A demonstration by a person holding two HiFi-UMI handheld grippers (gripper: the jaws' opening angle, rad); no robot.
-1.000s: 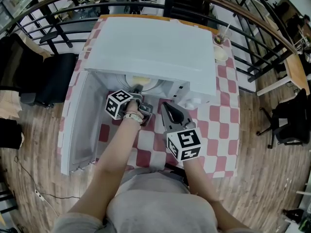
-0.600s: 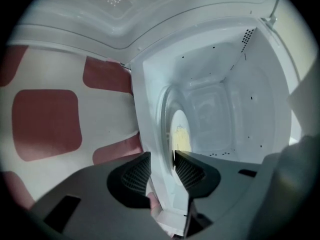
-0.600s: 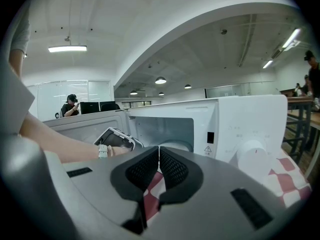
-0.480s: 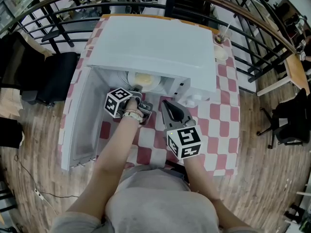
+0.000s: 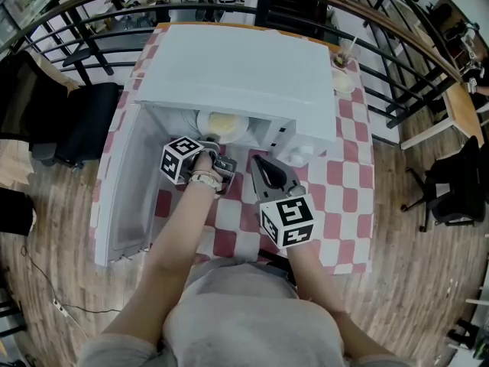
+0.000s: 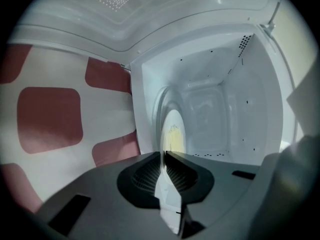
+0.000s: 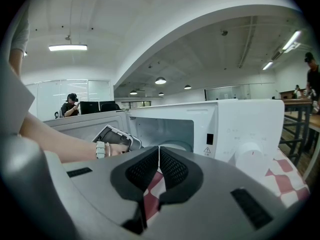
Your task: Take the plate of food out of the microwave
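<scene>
The white microwave (image 5: 244,67) stands on the checked table with its door (image 5: 122,197) swung open to the left. Inside lies a white plate (image 5: 223,125) with pale yellow food. My left gripper (image 5: 212,139) reaches into the opening. Its jaws have just been closing, and the plate's near rim is pinched between them. In the left gripper view the plate (image 6: 173,131) appears edge-on, just past the left gripper (image 6: 164,154). My right gripper (image 5: 258,161) hovers shut and empty in front of the control panel. The right gripper (image 7: 159,149) points at the opening.
A red and white checked cloth (image 5: 344,174) covers the table. A cup with a straw (image 5: 345,58) stands at the back right corner. Black railings run behind the table, and a dark chair (image 5: 84,121) sits at the left on the wooden floor.
The left gripper's jaws have closed on the plate's near rim. Both hands stay about where they were.
</scene>
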